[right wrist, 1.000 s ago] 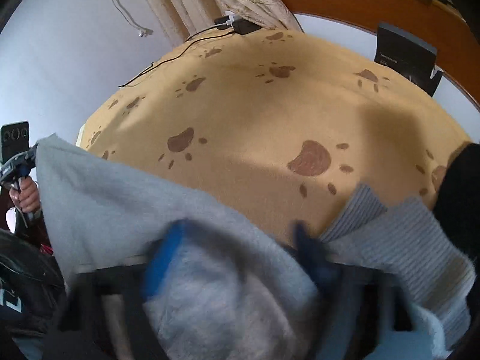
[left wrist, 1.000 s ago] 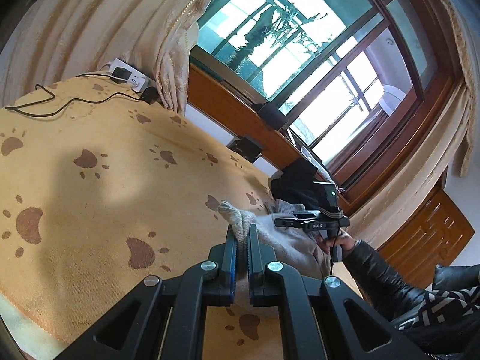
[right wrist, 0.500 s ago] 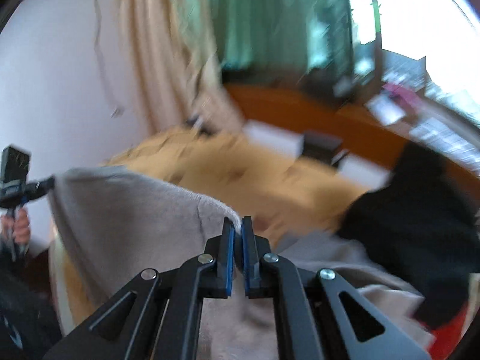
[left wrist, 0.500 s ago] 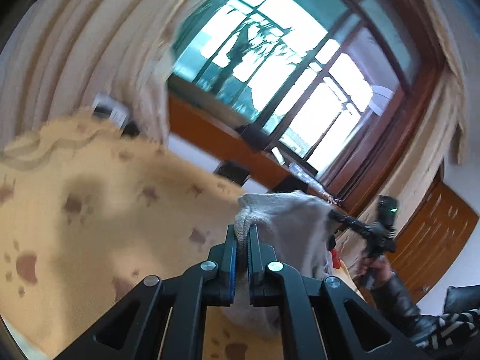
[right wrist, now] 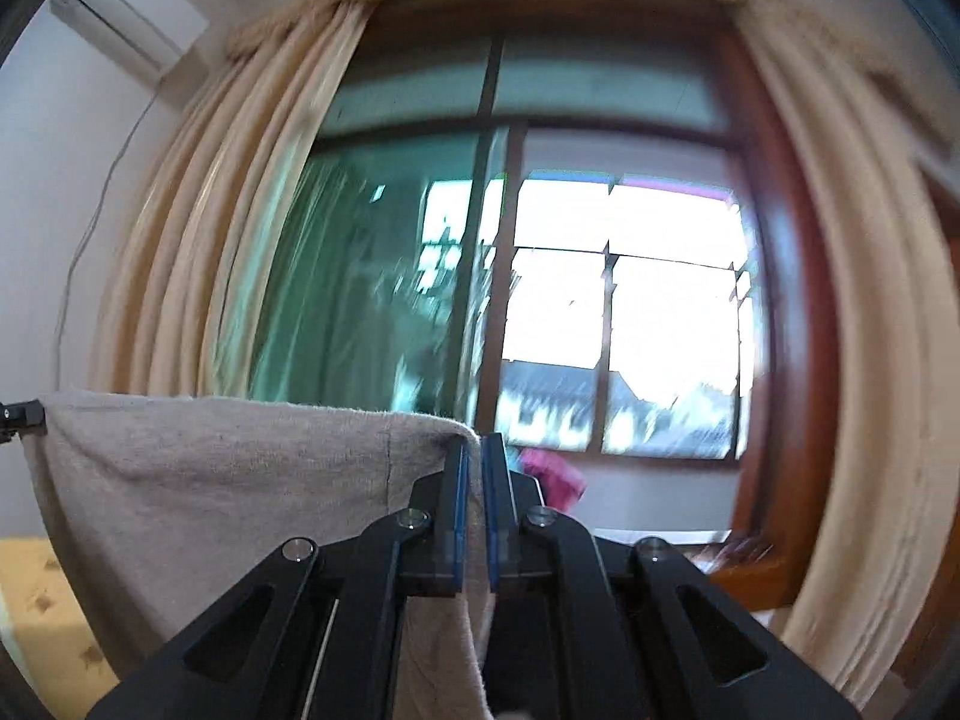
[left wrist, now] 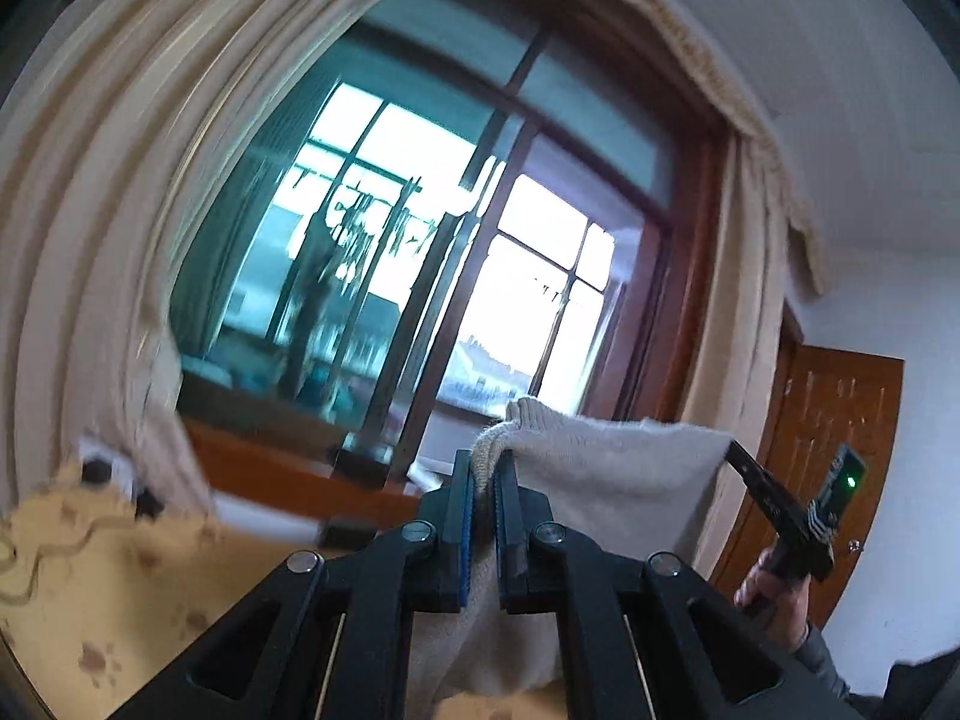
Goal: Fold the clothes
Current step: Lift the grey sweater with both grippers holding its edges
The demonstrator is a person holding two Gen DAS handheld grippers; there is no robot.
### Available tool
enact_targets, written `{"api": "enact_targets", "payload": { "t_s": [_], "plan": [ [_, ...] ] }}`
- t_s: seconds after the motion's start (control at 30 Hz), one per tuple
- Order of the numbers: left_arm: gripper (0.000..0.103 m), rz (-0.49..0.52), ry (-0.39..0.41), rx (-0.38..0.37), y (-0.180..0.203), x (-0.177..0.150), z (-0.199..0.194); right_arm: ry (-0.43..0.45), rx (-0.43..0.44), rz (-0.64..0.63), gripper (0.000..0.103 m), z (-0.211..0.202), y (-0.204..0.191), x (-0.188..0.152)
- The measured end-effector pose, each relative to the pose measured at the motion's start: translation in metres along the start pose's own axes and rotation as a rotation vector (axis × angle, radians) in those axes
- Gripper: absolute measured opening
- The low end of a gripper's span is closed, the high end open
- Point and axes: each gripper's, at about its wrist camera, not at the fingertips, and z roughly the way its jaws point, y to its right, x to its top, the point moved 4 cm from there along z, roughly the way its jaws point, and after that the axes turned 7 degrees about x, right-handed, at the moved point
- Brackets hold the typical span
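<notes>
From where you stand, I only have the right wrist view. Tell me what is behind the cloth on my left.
Observer: The left wrist view shows the left hand-held gripper shut on the far corner of the grey garment.
Operator: Report the bed.
Observer: The yellow paw-print blanket lies below, with the garment hanging above it.
Operator: Check the hand on my gripper.
Observer: A hand grips the right hand-held gripper by its handle, in front of a brown wooden door.
</notes>
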Motion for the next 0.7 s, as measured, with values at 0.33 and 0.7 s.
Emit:
{"api": "enact_targets", "payload": {
  "t_s": [0.33, 0.7],
  "plan": [
    [0.006, 0.181, 0.114, -0.019, 0.082, 0.059, -0.049, 0.130, 0.022, -0.002, 0.005, -0.062, -0.006, 0.085],
    [0.006, 0.208, 0.135, -0.069, 0.072, 0.073, -0.090, -0.316, 0.726, 0.236, 0.103, -0.003, -0.104, -0.100]
  ]
}}
